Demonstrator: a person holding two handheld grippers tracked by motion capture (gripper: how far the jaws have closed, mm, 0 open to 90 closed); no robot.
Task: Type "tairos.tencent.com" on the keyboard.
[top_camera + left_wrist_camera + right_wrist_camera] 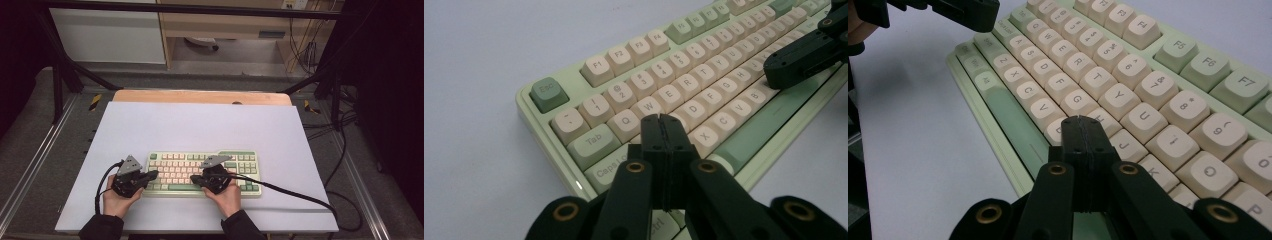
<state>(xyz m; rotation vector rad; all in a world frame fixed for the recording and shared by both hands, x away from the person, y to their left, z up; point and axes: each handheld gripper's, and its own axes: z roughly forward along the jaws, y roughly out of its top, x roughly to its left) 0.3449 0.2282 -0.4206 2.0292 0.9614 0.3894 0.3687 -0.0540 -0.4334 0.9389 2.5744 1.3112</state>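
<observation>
Green-and-cream keyboard (202, 173) flat near the front edge of the white table (200, 125), your left claw (661, 120) fully closed, empty, tip over the A/S keys, your right claw (1081, 122) fully closed, empty, over the H/N keys, both hands behind.

Keyboard (205, 173) on white table (200, 125), two hand-held grippers over keys

The keyboard (205, 173) occupies the near centre of the white table surface (200, 127), with both closed grippers over its keys, leaving unobstructed passage behind it and along both its sides.
</observation>
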